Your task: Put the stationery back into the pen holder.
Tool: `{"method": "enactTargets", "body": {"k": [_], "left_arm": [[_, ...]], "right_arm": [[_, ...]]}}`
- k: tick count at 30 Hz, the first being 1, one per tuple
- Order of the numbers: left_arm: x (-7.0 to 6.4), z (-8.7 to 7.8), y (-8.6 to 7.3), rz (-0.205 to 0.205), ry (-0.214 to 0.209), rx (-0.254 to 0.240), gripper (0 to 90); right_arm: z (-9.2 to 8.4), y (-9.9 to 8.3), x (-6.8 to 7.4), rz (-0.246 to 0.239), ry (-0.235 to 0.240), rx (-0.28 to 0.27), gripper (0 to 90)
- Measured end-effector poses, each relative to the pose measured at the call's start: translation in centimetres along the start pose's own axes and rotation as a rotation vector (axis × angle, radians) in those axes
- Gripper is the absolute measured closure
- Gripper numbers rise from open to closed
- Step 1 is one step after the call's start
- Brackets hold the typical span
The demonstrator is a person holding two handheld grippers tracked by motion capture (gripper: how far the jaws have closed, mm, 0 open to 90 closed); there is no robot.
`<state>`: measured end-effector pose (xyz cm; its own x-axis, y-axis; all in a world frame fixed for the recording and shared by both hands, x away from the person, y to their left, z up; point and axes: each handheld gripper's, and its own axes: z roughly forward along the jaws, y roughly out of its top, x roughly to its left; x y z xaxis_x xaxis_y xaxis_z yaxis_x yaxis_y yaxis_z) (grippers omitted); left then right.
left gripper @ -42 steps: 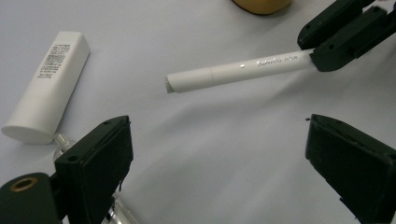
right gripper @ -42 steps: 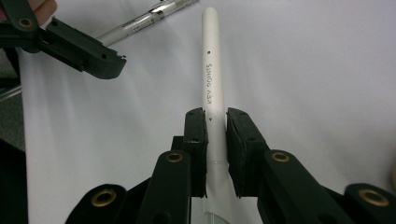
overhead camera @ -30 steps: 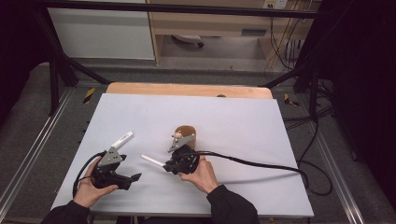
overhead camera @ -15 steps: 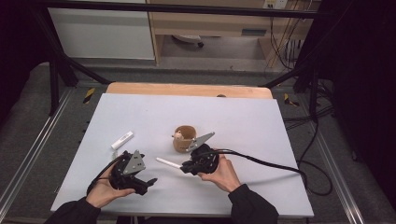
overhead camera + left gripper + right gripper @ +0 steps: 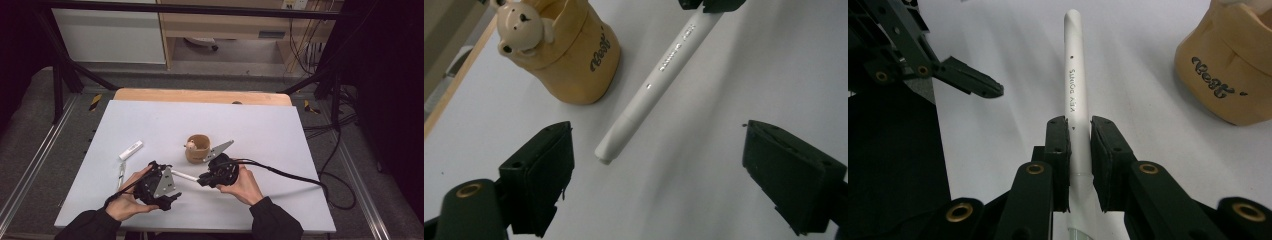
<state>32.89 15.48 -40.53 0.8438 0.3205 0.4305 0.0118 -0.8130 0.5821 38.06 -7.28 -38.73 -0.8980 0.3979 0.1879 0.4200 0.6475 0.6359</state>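
Gripping a smooth white pen (image 5: 1076,95), the right gripper (image 5: 1079,135) faces the left gripper (image 5: 659,165), whose jaws gape, just narrowing.

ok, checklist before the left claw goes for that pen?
1. Right claw grip on the white pen: pads press it from both sides. Ok.
2. Left claw open enough: jaws stand wide, though they have just been closing a little. Ok.
3. Pen's free end between the left jaws: it is there, untouched. Ok.
4. Pen centred in the left claw: it lies nearer one jaw. Not ok.
5. Bear holder clear of the pen: beside it, apart. Ok.
6. How firm the right grip is: cannot tell.
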Motion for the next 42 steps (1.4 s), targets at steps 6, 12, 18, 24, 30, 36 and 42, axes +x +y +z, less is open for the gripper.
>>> {"method": "enactTargets", "body": {"k": [6, 12, 18, 24, 30, 36, 42], "left_arm": [[-0.6, 0.9, 0.7, 0.082, 0.023, -0.005, 21.8], [-1.2, 1.5, 1.2, 0.171, 0.050, -0.023, 33.9], [-1.4, 1.8, 1.3, 0.250, 0.084, -0.043, 47.0], [-1.7, 2.0, 1.4, 0.334, 0.137, -0.035, 57.6], [-2.1, 2.2, 1.4, 0.414, 0.157, -0.056, 65.8], [-2.5, 2.3, 1.7, 0.496, 0.172, -0.068, 71.2], [-2.8, 2.4, 1.7, 0.556, 0.193, -0.070, 75.5]], "right_arm": [[0.1, 0.0, 0.0, 0.006, 0.008, 0.004, 78.6], [0.1, 0.1, 0.1, 0.015, 0.009, 0.003, 78.6], [0.0, 0.4, 0.3, 0.011, 0.011, 0.010, 78.6], [0.2, 1.0, 0.5, 0.014, 0.010, 0.016, 78.6], [0.3, 1.0, 0.5, 0.020, 0.006, 0.017, 78.6], [0.3, 1.0, 0.5, 0.027, 0.006, 0.022, 78.6], [0.2, 1.0, 0.5, 0.033, 0.008, 0.024, 78.6]]}}
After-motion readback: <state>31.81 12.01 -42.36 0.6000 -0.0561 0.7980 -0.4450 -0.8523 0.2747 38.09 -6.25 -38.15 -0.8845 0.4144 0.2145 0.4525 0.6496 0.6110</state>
